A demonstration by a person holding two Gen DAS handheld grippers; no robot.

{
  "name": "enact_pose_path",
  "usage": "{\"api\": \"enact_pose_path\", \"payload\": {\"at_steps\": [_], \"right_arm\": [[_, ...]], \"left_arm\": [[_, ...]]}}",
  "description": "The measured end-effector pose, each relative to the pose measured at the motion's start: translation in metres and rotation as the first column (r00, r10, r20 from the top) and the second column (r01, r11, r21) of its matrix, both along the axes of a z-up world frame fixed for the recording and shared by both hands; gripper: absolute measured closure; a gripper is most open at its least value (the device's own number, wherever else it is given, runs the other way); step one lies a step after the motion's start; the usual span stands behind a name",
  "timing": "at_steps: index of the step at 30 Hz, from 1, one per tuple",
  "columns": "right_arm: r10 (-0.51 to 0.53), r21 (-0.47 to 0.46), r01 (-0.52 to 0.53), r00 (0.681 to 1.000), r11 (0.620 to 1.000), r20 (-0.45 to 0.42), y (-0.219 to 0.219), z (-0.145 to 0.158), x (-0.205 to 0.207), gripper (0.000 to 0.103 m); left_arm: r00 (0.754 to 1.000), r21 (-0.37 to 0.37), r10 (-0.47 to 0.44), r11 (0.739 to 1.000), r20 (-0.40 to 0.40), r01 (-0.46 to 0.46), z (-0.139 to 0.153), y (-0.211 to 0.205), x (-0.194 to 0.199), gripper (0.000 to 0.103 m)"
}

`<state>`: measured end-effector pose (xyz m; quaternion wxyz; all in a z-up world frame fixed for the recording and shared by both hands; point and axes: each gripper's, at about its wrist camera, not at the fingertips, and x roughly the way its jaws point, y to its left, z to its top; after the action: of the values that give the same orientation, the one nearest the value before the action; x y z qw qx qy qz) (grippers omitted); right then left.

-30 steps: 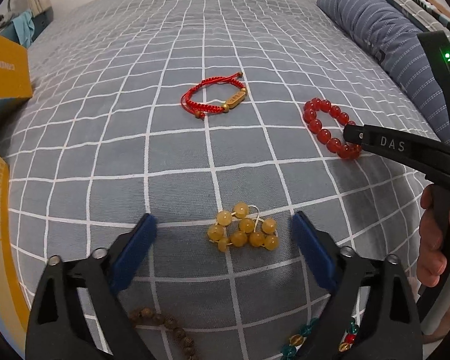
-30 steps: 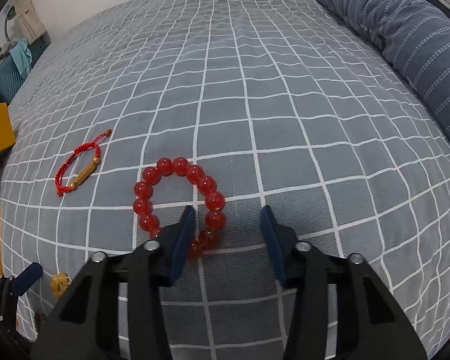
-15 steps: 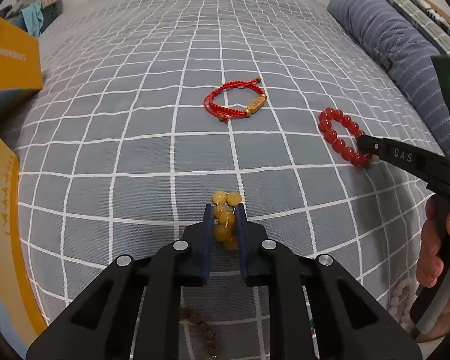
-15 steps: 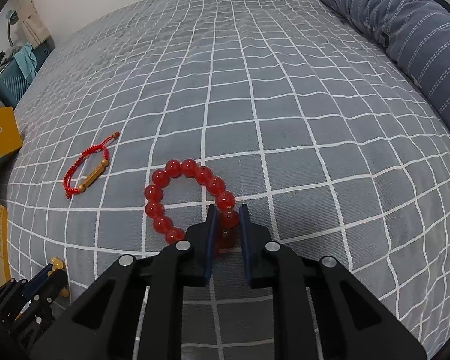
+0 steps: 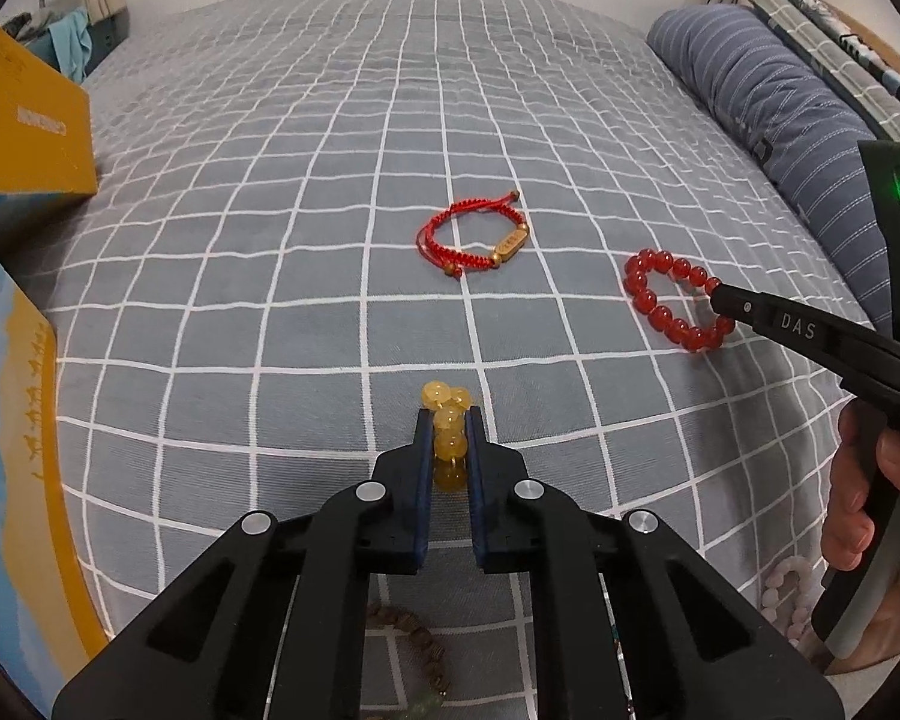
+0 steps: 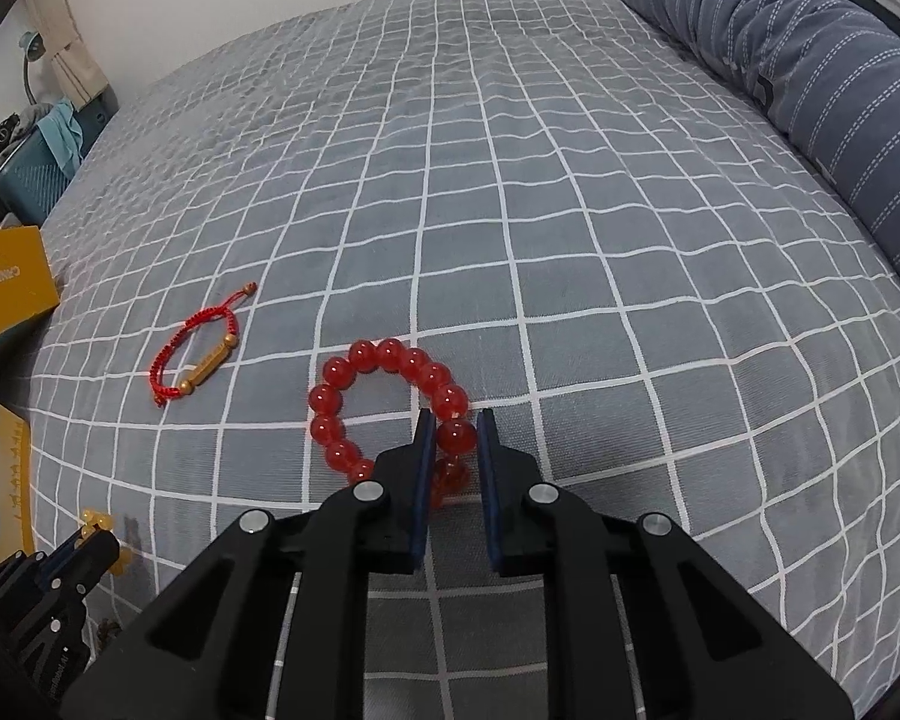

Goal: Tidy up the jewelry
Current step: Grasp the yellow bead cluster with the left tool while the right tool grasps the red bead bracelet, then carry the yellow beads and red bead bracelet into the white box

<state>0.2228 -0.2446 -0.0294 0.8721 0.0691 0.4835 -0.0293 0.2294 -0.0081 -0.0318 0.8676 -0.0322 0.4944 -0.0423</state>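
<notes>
Near the red cord bracelet (image 5: pixel 477 238), on the bed (image 5: pixel 270 276), my left gripper (image 5: pixel 450 441) pinches the bunched yellow bead bracelet (image 5: pixel 448 438) and my right gripper (image 6: pixel 453 438) one red bead bracelet (image 6: pixel 384 411), so lifting may let round beads slip or stretch the elastic.

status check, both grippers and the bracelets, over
Left gripper shut on yellow bead bracelet. Right gripper shut on red glass-bead bracelet. Red cord bracelet lies apart on the checked bedspread; nothing in the way.
</notes>
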Motion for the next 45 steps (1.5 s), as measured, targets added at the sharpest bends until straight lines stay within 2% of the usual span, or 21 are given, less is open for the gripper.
{"api": "enact_pose_path", "payload": {"at_steps": [7,25,45], "right_arm": [[-0.016,-0.02,0.017,0.998,1.0,0.056,0.001,0.015,-0.008,0.09],[-0.007,-0.04,0.011,0.995,0.999,0.096,0.008,0.041,-0.024,0.09],[0.016,-0.063,-0.007,0.99,0.998,0.137,0.021,0.081,-0.064,0.09]], "left_arm": [[1.0,0.003,0.001,1.0,0.029,-0.001,0.012,0.005,-0.005,0.093],[0.997,0.014,0.017,1.0,0.079,-0.018,0.041,0.019,-0.019,0.093],[0.99,0.041,0.04,0.998,0.132,-0.046,0.082,0.037,-0.058,0.093]]}}
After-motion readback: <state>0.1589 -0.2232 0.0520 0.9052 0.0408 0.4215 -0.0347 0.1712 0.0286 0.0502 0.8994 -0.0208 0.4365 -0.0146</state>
